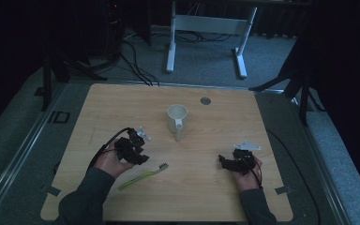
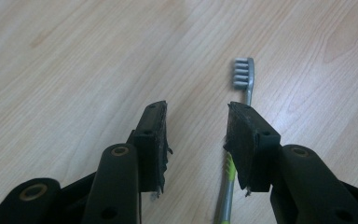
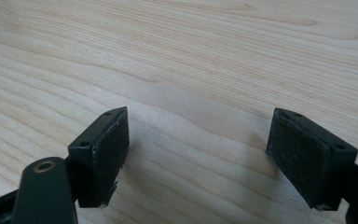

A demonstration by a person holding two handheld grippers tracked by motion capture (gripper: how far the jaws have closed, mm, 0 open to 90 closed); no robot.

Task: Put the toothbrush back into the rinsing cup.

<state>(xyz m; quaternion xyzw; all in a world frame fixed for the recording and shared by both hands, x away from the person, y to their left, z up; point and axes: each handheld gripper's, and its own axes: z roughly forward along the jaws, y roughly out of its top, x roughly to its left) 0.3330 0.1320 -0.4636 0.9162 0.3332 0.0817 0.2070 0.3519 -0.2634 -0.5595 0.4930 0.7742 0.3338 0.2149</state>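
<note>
Your toothbrush (image 1: 143, 176) lies flat on the wooden table, at the near left part of it. It has a slim handle, lime green with grey along it, and a grey head with pale grey bristles (image 2: 243, 73) in short rows. Its head end points toward the table's middle and its handle end toward your near edge, so it lies on a slant. In the left gripper view, its bristles face up.

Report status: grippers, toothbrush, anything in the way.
Left gripper open above toothbrush, no grip. Right gripper open, empty. Toothbrush flat on table. Mug well clear.
</note>
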